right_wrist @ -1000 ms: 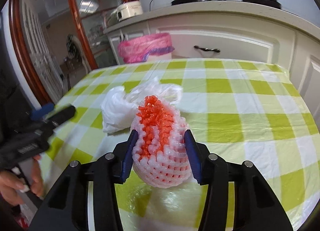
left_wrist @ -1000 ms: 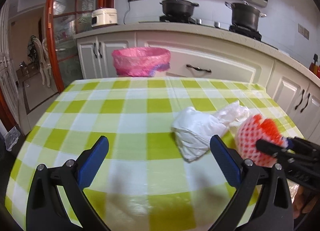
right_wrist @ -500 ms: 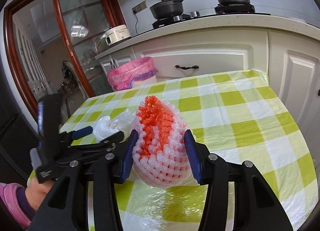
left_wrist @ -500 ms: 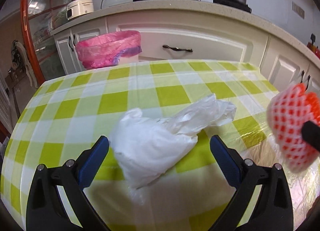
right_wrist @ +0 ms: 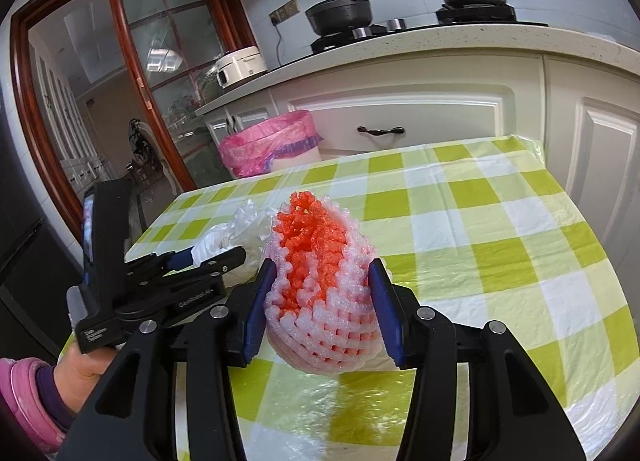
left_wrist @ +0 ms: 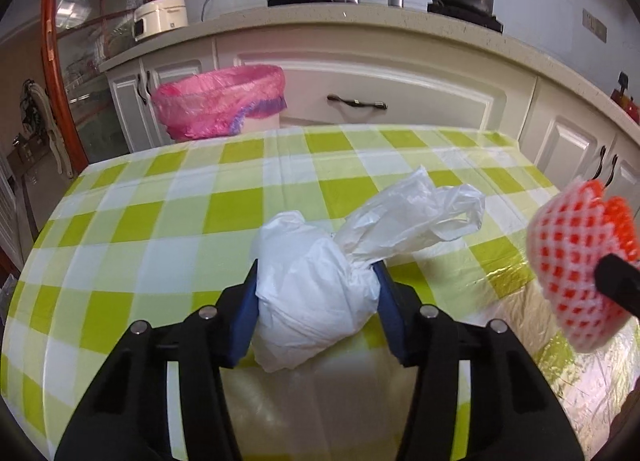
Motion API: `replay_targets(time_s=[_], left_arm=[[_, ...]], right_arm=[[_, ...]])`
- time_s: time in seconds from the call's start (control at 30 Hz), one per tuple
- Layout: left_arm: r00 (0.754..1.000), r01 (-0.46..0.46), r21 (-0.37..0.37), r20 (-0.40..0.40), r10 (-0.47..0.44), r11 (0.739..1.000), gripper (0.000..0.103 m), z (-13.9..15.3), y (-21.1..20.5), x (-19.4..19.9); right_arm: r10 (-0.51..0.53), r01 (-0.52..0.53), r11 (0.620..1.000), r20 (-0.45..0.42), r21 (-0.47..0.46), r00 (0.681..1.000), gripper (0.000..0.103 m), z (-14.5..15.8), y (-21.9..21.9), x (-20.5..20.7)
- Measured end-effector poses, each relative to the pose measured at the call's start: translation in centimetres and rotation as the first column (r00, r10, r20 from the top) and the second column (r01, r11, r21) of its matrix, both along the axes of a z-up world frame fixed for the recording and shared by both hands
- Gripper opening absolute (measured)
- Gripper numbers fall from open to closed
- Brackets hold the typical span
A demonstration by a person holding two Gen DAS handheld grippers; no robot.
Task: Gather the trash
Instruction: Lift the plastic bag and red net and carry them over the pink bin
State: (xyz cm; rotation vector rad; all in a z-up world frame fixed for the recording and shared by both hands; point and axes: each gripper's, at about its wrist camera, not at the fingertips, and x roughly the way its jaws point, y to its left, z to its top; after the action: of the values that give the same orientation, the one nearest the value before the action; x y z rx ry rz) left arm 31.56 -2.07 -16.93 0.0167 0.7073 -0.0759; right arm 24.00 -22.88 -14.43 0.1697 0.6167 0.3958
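In the left wrist view, the left tongs sit at lower centre with their blue pads pressed against both sides of a crumpled white plastic bag; the jaws have just been closing, and the bag is now between them, its loose twisted end trailing toward the upper right over the green-and-white checked worktop. In the right wrist view, the right tongs at lower centre hold a red-and-white foam fruit net squeezed between the pads, lifted clear of the cloth. The same net shows at the right edge of the left view. A hand in a pink sleeve grips the left tool at lower left. A bin lined with a pink bag stands beyond the worktop's far edge, upper left, before white cabinets.
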Motion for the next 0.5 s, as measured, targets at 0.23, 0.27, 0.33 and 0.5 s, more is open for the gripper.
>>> replay_targets(time_s=[0.23, 0.27, 0.33, 0.5], left_arm=[[0.998, -0.022, -0.019, 0.062, 0.023, 1.0, 0.052, 2.4, 2.4, -3.6], [0.997, -0.028, -0.022, 0.069, 0.029, 0.999, 0.052, 2.7, 2.9, -4.1], [0.996, -0.041, -0.022, 0.083, 0.043, 0.999, 0.053, 3.3, 3.8, -5.1], [0.99, -0.081, -0.032, 0.116, 0.084, 0.996, 0.054, 4.6, 6.2, -7.3]], right_arm=[[0.045, -0.044, 0.999, 0.021, -0.024, 0.999, 0.047, 0.8, 2.7, -0.6], [0.05, -0.049, 0.998, 0.025, -0.027, 0.998, 0.047, 1.0, 3.1, -0.7], [0.066, -0.064, 0.997, 0.037, -0.037, 0.997, 0.047, 1.6, 4.1, -0.9], [0.093, -0.089, 0.995, 0.069, -0.052, 0.993, 0.047, 2.9, 6.6, -1.3]])
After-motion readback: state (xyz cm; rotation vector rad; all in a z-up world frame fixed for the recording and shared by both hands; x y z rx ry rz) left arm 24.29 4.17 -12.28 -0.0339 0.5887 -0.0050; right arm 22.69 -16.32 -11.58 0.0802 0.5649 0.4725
